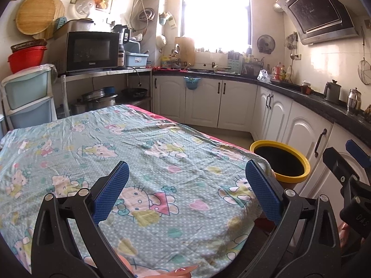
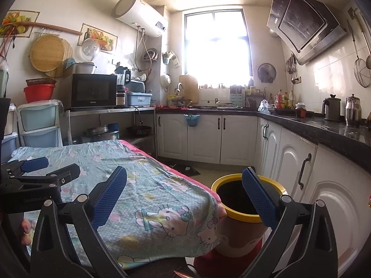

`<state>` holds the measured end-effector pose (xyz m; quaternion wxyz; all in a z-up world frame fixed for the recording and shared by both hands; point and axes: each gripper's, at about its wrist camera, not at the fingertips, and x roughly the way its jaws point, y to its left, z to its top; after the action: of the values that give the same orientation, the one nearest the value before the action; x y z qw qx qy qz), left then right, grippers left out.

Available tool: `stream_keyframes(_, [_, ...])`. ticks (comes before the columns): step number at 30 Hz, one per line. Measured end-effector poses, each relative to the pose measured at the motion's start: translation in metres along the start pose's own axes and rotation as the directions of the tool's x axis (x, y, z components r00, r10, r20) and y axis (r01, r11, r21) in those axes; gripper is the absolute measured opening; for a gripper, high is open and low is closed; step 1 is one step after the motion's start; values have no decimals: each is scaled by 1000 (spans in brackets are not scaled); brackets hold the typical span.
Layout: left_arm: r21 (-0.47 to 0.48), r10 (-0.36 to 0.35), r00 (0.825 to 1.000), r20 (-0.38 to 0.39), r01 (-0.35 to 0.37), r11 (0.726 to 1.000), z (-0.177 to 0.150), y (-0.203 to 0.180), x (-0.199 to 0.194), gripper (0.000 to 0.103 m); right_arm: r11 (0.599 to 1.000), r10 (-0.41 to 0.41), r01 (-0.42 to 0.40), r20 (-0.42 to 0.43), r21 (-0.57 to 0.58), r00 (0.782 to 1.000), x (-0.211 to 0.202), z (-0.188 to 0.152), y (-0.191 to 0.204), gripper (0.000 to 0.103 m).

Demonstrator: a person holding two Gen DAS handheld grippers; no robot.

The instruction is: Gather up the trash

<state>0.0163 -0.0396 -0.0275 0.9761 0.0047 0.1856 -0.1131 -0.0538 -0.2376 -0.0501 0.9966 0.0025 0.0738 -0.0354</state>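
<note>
One yellow-rimmed bin [image 2: 238,210], one cartoon-print cloth [image 1: 129,162], two hand-held grippers [image 1: 185,194] [image 2: 183,199]

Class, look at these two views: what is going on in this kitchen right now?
A person holds two grippers over a table covered with a cartoon-cat tablecloth. The left gripper and the right gripper are both open and empty. A yellow-rimmed bin stands beside the table's right corner. No trash shows on the cloth.

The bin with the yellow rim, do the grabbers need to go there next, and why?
Probably not yet. Both the left gripper and the right gripper are open and hold nothing, and no trash shows on the cartoon-cat tablecloth. The yellow-rimmed bin waits beside the table. I would first turn to look for trash elsewhere.
</note>
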Motion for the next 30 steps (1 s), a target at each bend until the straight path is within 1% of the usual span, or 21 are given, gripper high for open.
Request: stream_keyframes(30, [-1, 3, 1000, 24, -3, 1000, 6, 1, -5, 92, 1000, 4, -4, -7, -3, 1000, 2, -1, -2, 97])
